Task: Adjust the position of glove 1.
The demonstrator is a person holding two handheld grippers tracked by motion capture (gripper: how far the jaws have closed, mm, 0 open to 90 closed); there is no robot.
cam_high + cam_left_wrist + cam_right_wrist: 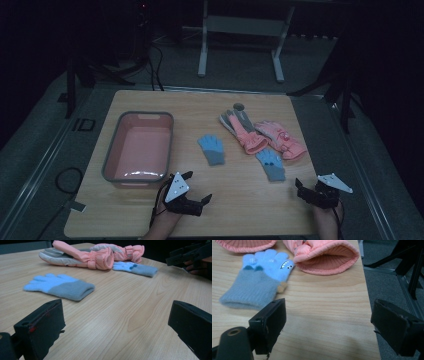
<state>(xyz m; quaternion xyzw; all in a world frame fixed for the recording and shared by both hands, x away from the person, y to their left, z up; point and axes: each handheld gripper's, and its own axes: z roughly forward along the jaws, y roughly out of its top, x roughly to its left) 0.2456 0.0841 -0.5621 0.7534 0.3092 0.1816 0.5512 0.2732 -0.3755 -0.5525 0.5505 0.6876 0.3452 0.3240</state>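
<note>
Left gripper [196,187]: jaws wide, nothing between, low over table [240,200]; nearest blue knit glove [60,286] ahead-left of jaws, flat, apart, cuff toward jaws, likely first pick.

Right gripper [306,190]: jaws wide, nothing held; second blue glove [259,280] ahead-left, cuff nearest.

Pink ski gloves [260,132] beyond, overlapping.

Pink basin [139,147] beside left gripper, probable destination.

Readable writing: none; cartoon face on second blue glove.
</note>
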